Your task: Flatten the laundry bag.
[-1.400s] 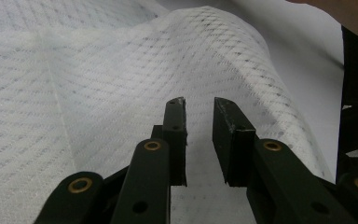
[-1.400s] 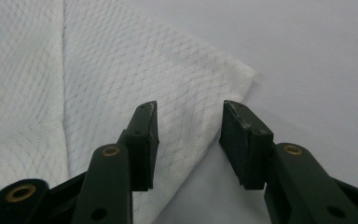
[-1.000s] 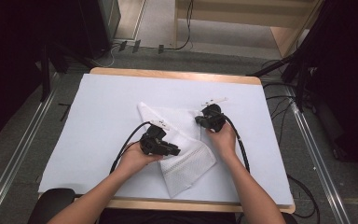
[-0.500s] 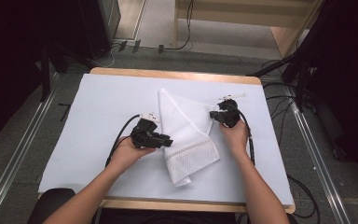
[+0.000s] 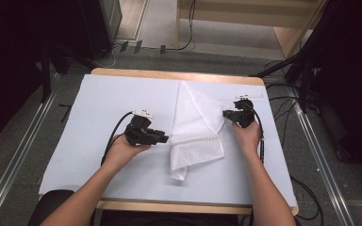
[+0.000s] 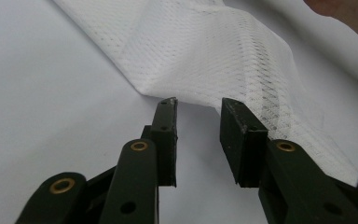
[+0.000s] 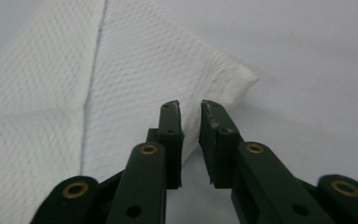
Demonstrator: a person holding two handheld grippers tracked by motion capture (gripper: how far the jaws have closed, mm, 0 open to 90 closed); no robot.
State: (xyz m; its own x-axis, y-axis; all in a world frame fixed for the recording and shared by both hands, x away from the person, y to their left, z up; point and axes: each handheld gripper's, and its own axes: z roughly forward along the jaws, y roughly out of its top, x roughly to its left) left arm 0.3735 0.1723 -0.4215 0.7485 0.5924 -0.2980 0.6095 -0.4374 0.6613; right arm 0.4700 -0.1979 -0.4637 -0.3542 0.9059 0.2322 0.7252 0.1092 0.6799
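The white mesh cloth (image 5: pixel 195 127) lies folded near the middle of the table (image 5: pixel 89 108), its narrow end pointing to the far edge and its broader, netted end toward the person.

Left of the cloth, the left gripper (image 5: pixel 162 138) rests low over the table, tips aimed at the cloth's left edge. Its jaws have just been opening and stand moderately apart with nothing between them; in the left gripper view (image 6: pixel 198 112) the cloth's fold (image 6: pixel 214 60) lies just beyond the tips. The risk here, as I judge it, is that a tip catches the loose mesh as the hand draws off and drags the fold open.

On the cloth itself, the near corner (image 5: pixel 179 170) hangs past the netted band, so the layers look unevenly stacked; any tug would probably skew them further.

Right of the cloth, the right gripper (image 5: pixel 226 113) sits at the cloth's right edge. Its jaws have just been opening and stand only narrowly apart; in the right gripper view (image 7: pixel 190 108) the cloth's corner (image 7: pixel 233 79) lies just past the tips, seemingly free. With so slim a gap, the fabric could snag on a pad and lift with the hand.
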